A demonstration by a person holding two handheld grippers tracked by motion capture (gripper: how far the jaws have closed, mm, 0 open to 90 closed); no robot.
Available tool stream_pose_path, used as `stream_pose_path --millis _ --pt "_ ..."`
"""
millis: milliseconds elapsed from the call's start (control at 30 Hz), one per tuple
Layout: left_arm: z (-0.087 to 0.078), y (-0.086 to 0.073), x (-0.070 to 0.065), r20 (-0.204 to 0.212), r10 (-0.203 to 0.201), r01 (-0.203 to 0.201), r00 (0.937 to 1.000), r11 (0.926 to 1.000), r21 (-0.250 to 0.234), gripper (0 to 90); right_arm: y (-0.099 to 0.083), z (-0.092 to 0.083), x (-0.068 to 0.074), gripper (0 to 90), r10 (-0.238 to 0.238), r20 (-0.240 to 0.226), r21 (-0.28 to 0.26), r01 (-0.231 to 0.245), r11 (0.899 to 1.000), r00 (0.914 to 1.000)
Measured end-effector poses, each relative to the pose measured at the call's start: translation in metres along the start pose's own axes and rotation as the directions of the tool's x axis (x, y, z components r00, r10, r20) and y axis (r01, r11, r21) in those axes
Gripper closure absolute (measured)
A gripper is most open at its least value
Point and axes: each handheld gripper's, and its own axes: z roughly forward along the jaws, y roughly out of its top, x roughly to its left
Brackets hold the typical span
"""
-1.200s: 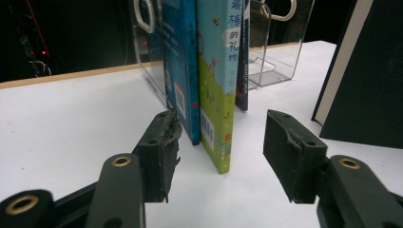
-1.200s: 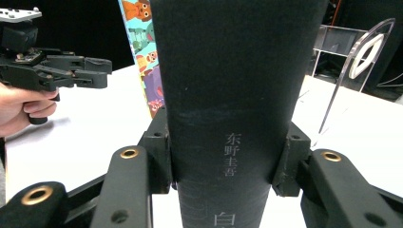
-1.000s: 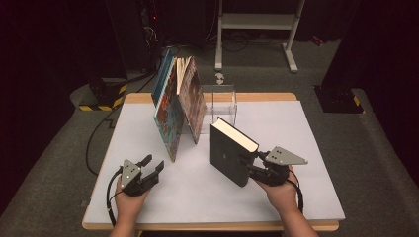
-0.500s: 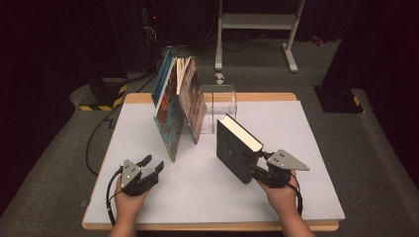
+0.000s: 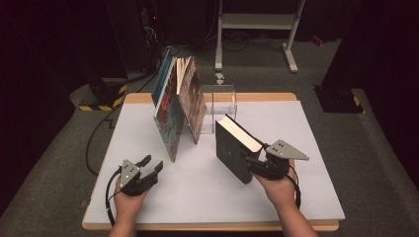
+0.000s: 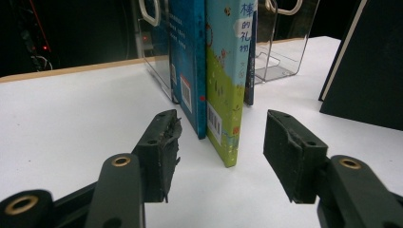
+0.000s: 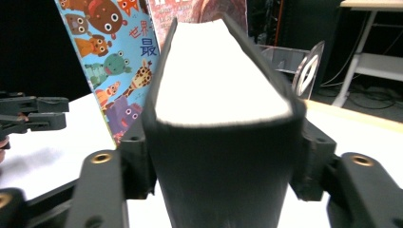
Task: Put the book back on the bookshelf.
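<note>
A thick black book (image 5: 232, 150) (image 7: 221, 118) stands upright on the white table (image 5: 306, 192), right of centre, with my right gripper (image 5: 257, 165) shut on its near end. Several colourful picture books (image 5: 175, 106) (image 6: 214, 71) lean together in the middle of the table, against a clear plastic bookend (image 5: 220, 101) (image 6: 280, 42). My left gripper (image 5: 148, 170) (image 6: 221, 147) rests at the front left, open and holding nothing, pointing toward the picture books' lower edges.
A white metal stand (image 5: 257, 29) and black equipment stand on the floor beyond the table. A cable (image 5: 96, 140) trails off the table's left side. Bare white tabletop lies between the two grippers and to the far right.
The black book has shifted to the right and slightly farther from the picture books with my right gripper. The left gripper has stayed put.
</note>
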Motion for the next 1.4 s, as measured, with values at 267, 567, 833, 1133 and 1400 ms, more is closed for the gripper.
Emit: stream_pose_path --millis 267,567,833,1133,1400 --pt "-0.001 0.000 0.002 0.003 -0.010 0.010 0.9999 0.9999 -0.001 45.7 0.006 0.002 0.004 53.1 -0.029 0.013 0.013 0.029 1.000 0.9995" --pt "-0.003 0.002 0.004 0.002 -0.027 0.027 0.9996 0.9996 -0.010 45.7 0.013 0.009 0.012 53.8 -0.039 0.041 0.013 0.039 0.999 0.9984" --pt "-0.006 0.002 0.007 0.004 -0.039 0.040 0.9992 0.9991 -0.013 45.7 0.027 0.023 0.009 53.7 -0.010 0.076 -0.004 0.011 1.000 0.9971" --pt "-0.007 0.004 0.011 0.002 -0.065 0.065 0.9979 0.9976 -0.024 45.7 0.042 0.050 -0.007 53.6 0.039 0.144 -0.024 -0.036 0.999 0.9888" --pt "-0.008 0.005 0.014 0.007 -0.078 0.078 0.9970 0.9966 -0.027 45.7 0.053 0.079 -0.018 53.7 0.038 0.193 -0.034 -0.032 0.999 0.9804"
